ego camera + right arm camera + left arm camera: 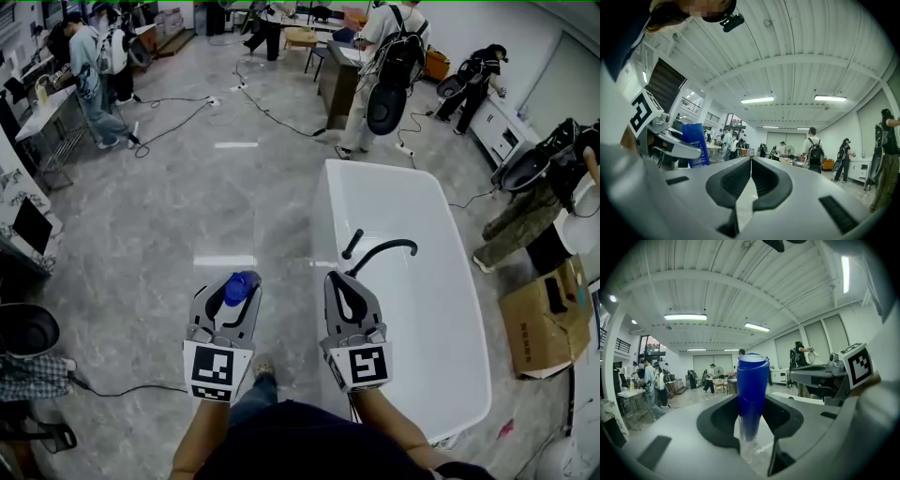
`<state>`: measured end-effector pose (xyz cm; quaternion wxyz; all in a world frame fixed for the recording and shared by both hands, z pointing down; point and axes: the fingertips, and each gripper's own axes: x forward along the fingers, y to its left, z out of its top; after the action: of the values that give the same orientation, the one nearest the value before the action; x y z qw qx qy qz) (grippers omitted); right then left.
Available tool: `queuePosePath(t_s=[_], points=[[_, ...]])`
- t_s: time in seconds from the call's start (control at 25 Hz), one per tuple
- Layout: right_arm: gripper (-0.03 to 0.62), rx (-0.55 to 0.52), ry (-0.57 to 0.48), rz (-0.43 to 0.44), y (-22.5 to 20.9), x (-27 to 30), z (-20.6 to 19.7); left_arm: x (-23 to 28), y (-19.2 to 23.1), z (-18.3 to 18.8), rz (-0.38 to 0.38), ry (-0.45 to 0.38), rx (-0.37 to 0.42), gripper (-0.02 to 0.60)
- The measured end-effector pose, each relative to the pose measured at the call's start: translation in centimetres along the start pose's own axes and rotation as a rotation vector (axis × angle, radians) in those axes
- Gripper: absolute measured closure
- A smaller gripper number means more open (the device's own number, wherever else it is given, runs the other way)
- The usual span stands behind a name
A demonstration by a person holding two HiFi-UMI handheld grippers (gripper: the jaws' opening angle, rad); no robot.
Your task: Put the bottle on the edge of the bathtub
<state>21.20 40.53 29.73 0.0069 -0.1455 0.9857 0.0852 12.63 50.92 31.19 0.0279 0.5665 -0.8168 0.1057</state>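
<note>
Head view places the left gripper (230,286) nearest, its jaws clamped on the upright blue bottle (241,288), with the right gripper (336,279) beside it, jaws together and empty. The bottle is in hand but not yet placed: carrying it across to the bathtub (326,220) rim and setting it down remains. The jaws hide the bottle's lower body, and the right gripper covers the tub's near end.
</note>
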Motion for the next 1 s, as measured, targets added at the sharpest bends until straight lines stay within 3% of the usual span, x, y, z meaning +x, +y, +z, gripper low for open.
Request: queuePosePath(t_s=[0.24, 0.56, 1.0], points=[[0.566, 0.003, 0.025, -0.066, -2.2, 7.7, -2.1, 7.2, 5.4, -0.1, -0.044, -0.032, 0.013, 0.416], [0.566, 0.007, 0.082, -0.106, -4.3, 12.1, -4.0, 12.8, 8.2, -1.2, -0.095, -0.001, -0.035, 0.416], [0.566, 0.004, 0.049, -0.108, -13.0, 24.4, -6.5, 26.9, 11.8, 0.2, -0.107, -0.009, -0.030, 0.416]])
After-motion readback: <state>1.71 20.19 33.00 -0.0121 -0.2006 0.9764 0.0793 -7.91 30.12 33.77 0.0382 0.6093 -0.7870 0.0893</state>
